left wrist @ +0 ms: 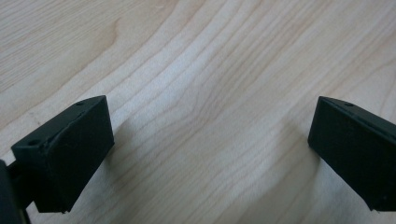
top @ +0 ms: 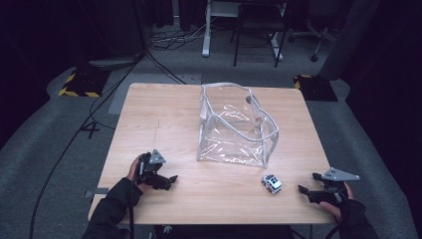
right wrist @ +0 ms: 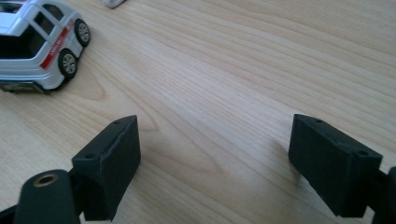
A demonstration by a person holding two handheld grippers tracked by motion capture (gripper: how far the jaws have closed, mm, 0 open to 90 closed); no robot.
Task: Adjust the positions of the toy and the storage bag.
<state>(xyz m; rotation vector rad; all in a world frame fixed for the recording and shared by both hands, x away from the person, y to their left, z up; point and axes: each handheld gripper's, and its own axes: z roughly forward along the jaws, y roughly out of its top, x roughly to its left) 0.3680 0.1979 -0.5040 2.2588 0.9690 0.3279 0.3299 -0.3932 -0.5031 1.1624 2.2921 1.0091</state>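
Hidden or cut off: in the right gripper view the toy car point(right wrist: 39, 44) is clipped at the top-left frame edge, front end out of frame. A small pale scrap at the top edge there is too cropped to identify, possibly the bag's corner. The bag point(top: 236, 124) is clear plastic, so its walls read mostly as glare and seams; can't make out anything inside. A small dark spot on its far wall, unclear what.

Car point(top: 271, 182): white with a red side stripe, on the desk point(top: 164, 114) near the front edge, right of centre, just off the bag's front right corner, not touching it.

Right gripper point(top: 311, 184): at the front right corner, jaws wide apart, nothing between them, car near but apart from it. Same in its own view point(right wrist: 212, 163), bare wood between the pads.

Left gripper point(top: 166, 180): near the front left corner, low over the wood. Its view point(left wrist: 210, 154) shows jaws wide, holding nothing.

Surface: light wood grain, square top. Room: dark, grey carpet, cables on the floor, yellow-black striped blocks off both far corners, chair and desk legs behind.
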